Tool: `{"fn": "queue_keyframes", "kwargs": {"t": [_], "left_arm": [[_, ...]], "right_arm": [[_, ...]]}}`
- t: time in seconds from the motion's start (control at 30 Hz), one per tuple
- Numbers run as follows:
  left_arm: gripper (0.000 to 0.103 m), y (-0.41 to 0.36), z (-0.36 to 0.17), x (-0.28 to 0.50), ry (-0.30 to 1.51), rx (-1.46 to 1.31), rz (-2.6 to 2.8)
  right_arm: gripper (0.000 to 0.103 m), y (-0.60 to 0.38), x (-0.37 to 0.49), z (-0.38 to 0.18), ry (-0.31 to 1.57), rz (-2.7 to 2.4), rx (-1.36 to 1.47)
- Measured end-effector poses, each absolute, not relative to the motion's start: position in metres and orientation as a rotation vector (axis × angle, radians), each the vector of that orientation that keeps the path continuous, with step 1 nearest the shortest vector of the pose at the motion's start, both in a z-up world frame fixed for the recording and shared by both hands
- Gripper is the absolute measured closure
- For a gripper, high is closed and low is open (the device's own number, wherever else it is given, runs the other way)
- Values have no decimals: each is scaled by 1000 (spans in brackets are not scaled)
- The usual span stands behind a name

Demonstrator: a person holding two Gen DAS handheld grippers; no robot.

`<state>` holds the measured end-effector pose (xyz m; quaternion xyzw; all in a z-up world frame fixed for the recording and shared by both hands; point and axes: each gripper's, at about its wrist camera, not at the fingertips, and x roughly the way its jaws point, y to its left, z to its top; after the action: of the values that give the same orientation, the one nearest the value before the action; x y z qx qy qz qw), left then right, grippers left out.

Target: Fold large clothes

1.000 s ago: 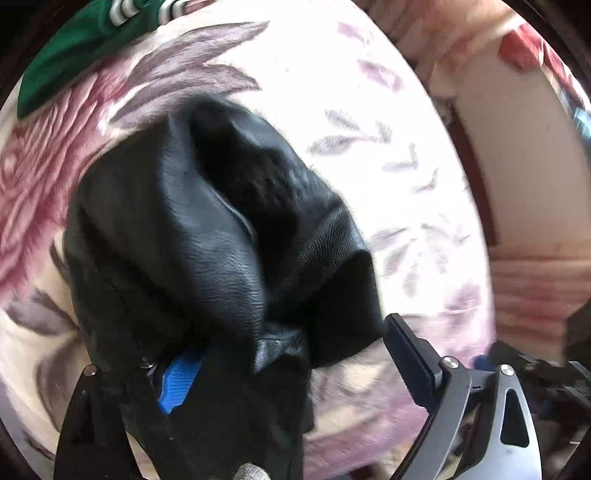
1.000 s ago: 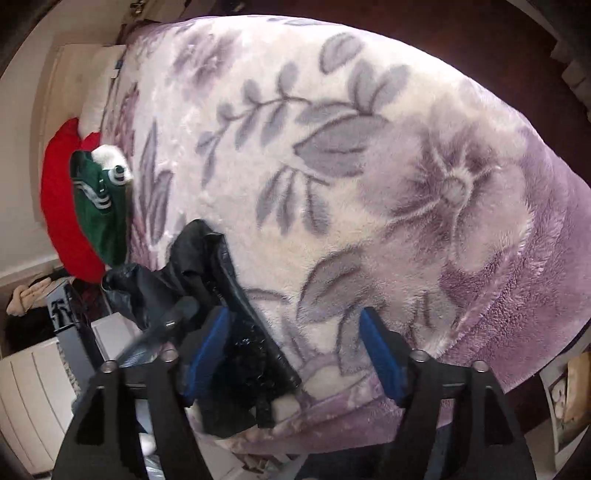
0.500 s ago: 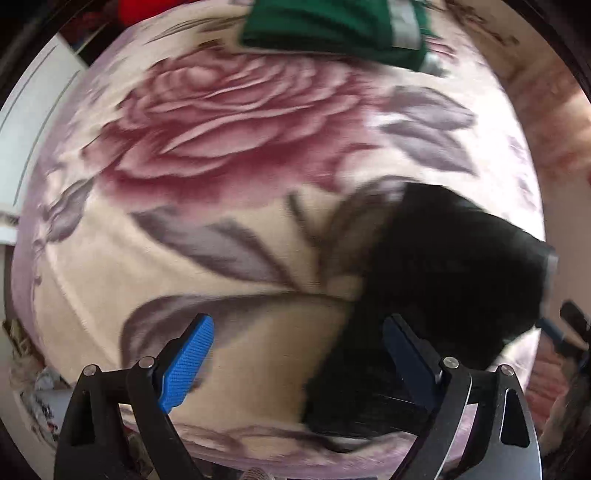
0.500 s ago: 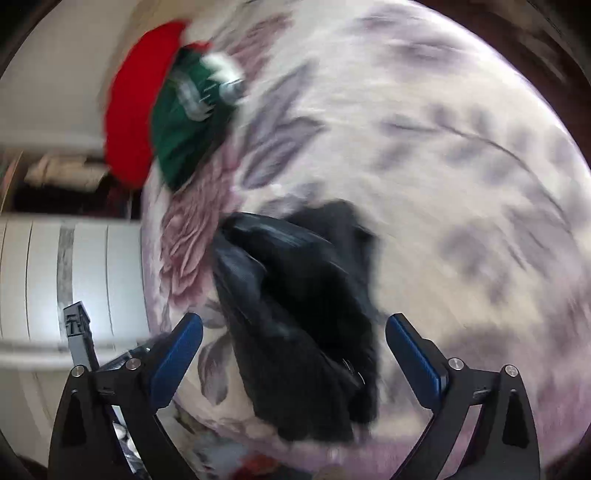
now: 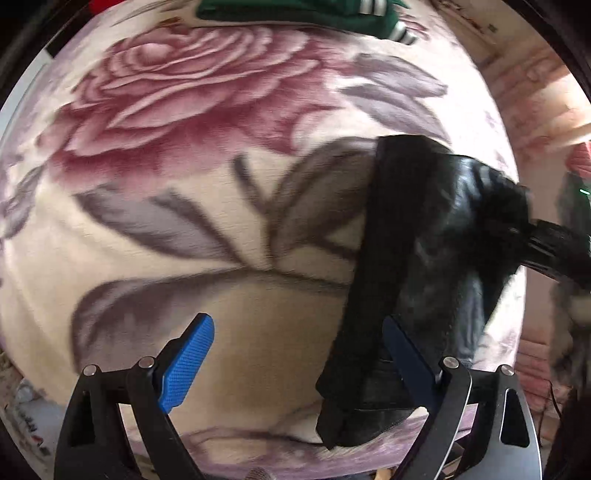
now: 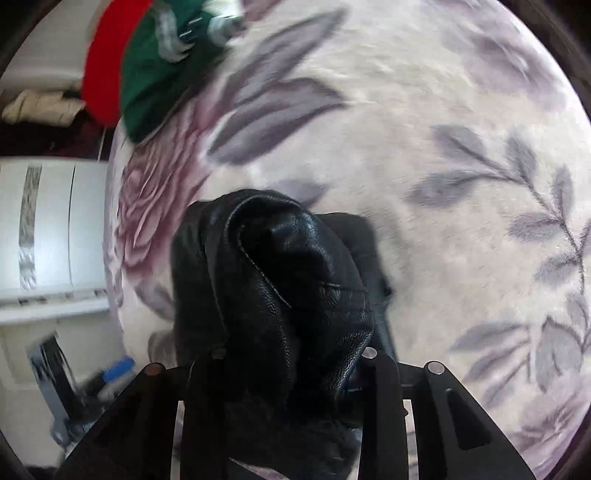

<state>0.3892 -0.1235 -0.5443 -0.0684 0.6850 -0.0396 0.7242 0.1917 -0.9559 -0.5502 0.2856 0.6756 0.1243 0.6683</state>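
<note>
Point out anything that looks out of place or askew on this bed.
The black leather garment lies bunched near the floral blanket's edge, not flat. The right gripper is closing on one fold.

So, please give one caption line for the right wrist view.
Right gripper closing on a black leather garment above a floral blanket.

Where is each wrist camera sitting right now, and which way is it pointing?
Left wrist: on the left gripper, looking down on the floral blanket; both blue-padded fingers show, spread, nothing between them.
Right wrist: on the right gripper, angled down at the blanket; its jaws are closing with the black leather garment bunched between them.
Shared: the blanket, the black garment, the green garment.
</note>
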Motion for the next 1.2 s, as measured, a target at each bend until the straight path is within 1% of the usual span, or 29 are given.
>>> {"fn": "queue_keyframes", "kwargs": {"t": [0.1, 0.17, 0.27, 0.33, 0.37, 0.4, 0.43, 0.47, 0.5, 0.6, 0.7, 0.77, 0.87, 0.9, 0.93, 0.97, 1.07, 1.13, 1.2], "left_arm": [[10, -145, -568, 396, 1553, -147, -154], [8, -154, -588, 400, 1582, -184, -192], [8, -154, -602, 403, 1611, -163, -165], [9, -145, -600, 405, 1620, -165, -149], [10, -142, -599, 405, 1620, -169, -144], [10, -137, -596, 406, 1620, -180, -144], [10, -134, -594, 408, 1620, -195, -150], [10, -131, -592, 411, 1620, -202, -161], [10, -130, -591, 414, 1618, -196, -170], [10, -133, -589, 425, 1603, -137, -206], [10, -142, -590, 434, 1589, -80, -225], [10, -148, -589, 438, 1577, -51, -227], [10, -149, -592, 438, 1575, -48, -216], [10, -148, -592, 437, 1575, -56, -210], [10, -147, -592, 437, 1576, -62, -204], [10, -147, -592, 436, 1577, -75, -202], [10, -145, -589, 430, 1591, -121, -217], [10, -148, -590, 425, 1596, -141, -235], [10, -153, -594, 420, 1606, -139, -238]], "right_arm": [[70, -966, 207, -579, 1558, 275, 616], [69, -970, 215, -599, 1580, 266, 635], [65, -986, 218, -618, 1597, 281, 793], [59, -992, 212, -610, 1581, 316, 854], [50, -993, 202, -597, 1560, 317, 841], [36, -995, 191, -585, 1538, 306, 835], [29, -999, 179, -576, 1516, 290, 850], [15, -1005, 162, -568, 1490, 254, 882], [9, -1009, 148, -564, 1473, 217, 905], [9, -1022, 98, -551, 1410, 94, 970], [9, -1029, 81, -530, 1322, 47, 945], [9, -1021, 84, -517, 1267, 114, 938], [9, -998, 114, -509, 1265, 180, 799], [12, -990, 128, -515, 1290, 182, 750], [22, -986, 141, -521, 1304, 194, 730], [94, -983, 154, -529, 1329, 216, 731], [97, -994, 172, -537, 1424, 133, 762], [98, -1007, 173, -534, 1410, 61, 722], [98, -1017, 176, -556, 1454, -21, 690]]}}
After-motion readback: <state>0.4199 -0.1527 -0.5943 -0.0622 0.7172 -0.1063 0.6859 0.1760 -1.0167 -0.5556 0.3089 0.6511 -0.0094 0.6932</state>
